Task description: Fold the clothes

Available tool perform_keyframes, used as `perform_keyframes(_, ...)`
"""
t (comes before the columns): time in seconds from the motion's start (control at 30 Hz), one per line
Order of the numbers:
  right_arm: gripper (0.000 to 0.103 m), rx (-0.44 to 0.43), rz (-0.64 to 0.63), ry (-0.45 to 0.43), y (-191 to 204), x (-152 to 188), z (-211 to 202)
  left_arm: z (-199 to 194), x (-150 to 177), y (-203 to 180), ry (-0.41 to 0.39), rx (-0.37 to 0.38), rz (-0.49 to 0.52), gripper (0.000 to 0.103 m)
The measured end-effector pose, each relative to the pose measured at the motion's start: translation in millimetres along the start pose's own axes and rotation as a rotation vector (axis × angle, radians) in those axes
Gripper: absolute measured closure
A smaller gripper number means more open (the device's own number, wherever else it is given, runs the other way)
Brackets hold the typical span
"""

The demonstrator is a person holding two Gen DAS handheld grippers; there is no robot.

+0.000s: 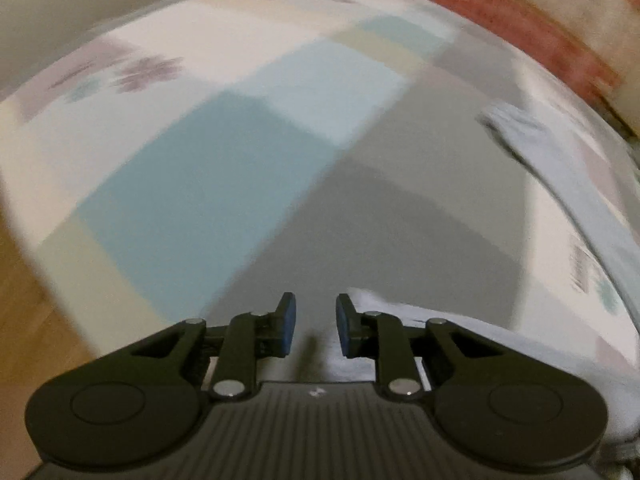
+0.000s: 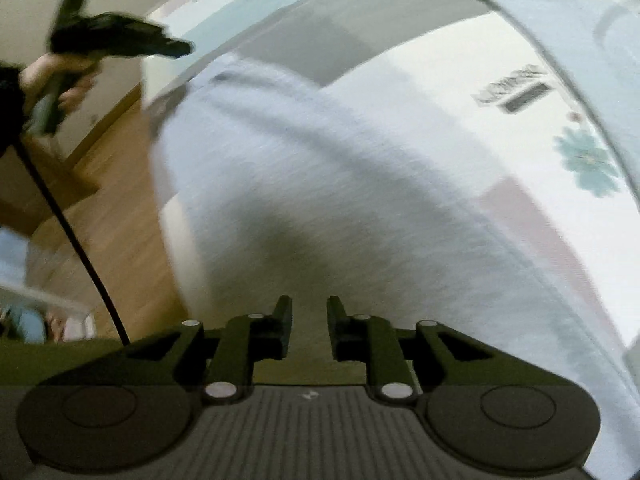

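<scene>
Both views blurred by motion.

Left gripper: pointing steeply down over the bed, jaws parted by a narrow gap, blue pads bare, nothing between them. Released. Pale grey garment just beside and under the right finger, spreading toward the lower right; contact with the finger not clear. A second strip of the same pale cloth farther off along the right edge of the bed.

Bedspread: patchwork of teal, pale blue, grey, cream, with purple flower prints at far left. Red-and-cream pillow or bolster along the far upper right. Wood floor at lower left.

Right gripper: also aimed downward, jaws slightly apart, empty. Released. Garment lying flat on the bed straight ahead of the fingertips, filling the middle of the view, its near part shadowed. Another fold or piece of pale cloth at upper right, apart from the main body, with white bedspread bearing a teal flower and a dark print in between.

Upper left of right wrist view: hand gripping the handle of the left gripper, raised over the bed's edge, black cable trailing down from it. Wood floor below the bed's edge.
</scene>
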State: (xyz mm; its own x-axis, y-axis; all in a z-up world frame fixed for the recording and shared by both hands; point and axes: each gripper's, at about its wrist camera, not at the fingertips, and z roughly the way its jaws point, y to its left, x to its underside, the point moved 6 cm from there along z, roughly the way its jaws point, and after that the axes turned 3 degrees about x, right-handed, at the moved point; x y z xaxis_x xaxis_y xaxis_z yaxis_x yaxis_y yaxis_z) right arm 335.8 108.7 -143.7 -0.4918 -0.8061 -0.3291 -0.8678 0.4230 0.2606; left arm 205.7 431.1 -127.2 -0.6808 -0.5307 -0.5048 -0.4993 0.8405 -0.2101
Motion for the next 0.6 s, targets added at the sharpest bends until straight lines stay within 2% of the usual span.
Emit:
perform_keyframes(0.17,0.078,0.081,0.076,-0.006,-18.6,-10.0,10.8,31.5,31.6,-87.9,0.115,0.23,0.294,0.078)
perform_keyframes(0.23,0.078,0.098,0.089,-0.006,-22.4,-5.9,5.6,48.3,45.1,-105.7,0.165,0.267,0.364,0.072)
perform_keyframes(0.27,0.078,0.105,0.093,-0.007,-24.4,-2.4,0.8,57.3,49.4,-109.0,0.162,0.22,0.421,0.072)
perform_keyframes(0.33,0.075,0.124,0.102,-0.01,-28.2,4.5,-6.4,63.9,47.4,-106.0,0.093,0.141,0.492,0.073)
perform_keyframes(0.4,0.07,0.143,0.111,-0.012,-32.1,11.3,-11.9,68.8,34.3,-93.0,0.045,0.077,0.464,0.073)
perform_keyframes(0.5,0.069,0.167,0.158,-0.006,-37.5,27.9,-19.5,75.1,22.0,-88.4,0.064,0.084,0.46,0.073)
perform_keyframes(0.53,0.069,0.171,0.182,-0.008,-37.2,35.0,-25.2,72.1,21.8,-93.9,0.068,0.074,0.486,0.077)
perform_keyframes(0.6,0.068,0.177,0.233,-0.019,-35.9,48.5,-35.1,60.9,25.3,-99.8,0.069,0.064,0.533,0.078)
